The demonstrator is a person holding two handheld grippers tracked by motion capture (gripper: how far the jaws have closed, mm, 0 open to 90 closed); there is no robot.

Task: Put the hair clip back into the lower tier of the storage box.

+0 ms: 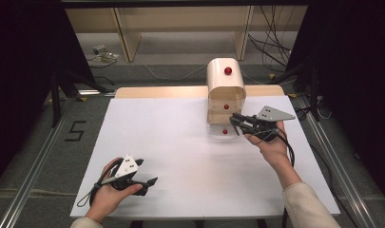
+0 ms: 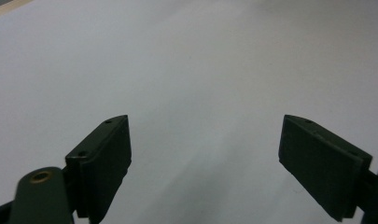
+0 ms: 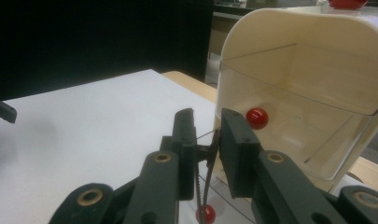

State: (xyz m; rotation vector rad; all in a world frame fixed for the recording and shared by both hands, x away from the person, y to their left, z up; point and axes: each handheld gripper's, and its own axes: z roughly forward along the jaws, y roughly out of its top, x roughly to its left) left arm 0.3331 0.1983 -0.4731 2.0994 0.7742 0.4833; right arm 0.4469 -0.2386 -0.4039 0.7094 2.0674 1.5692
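The small drawer cabinet (image 1: 226,97) stands at the table's (image 1: 180,156) far edge, right of middle. Near the front-left corner, the left hand-held gripper (image 1: 149,183) rests with jaws spread wide. Farther back, the right hand-held gripper (image 1: 234,121) is nearly clenched beside a drawer's red knob (image 3: 257,118).

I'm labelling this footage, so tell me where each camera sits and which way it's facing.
High view: above the person's side, looking forward and down at the white table and drawer unit; both forearms enter from below.
Left gripper view: on the left hand-held gripper, looking along its open jaws at bare tabletop.
Right gripper view: on the right hand-held gripper, facing the drawer unit's clear drawers and red knob.
Shared: high and right gripper views show the drawer unit.
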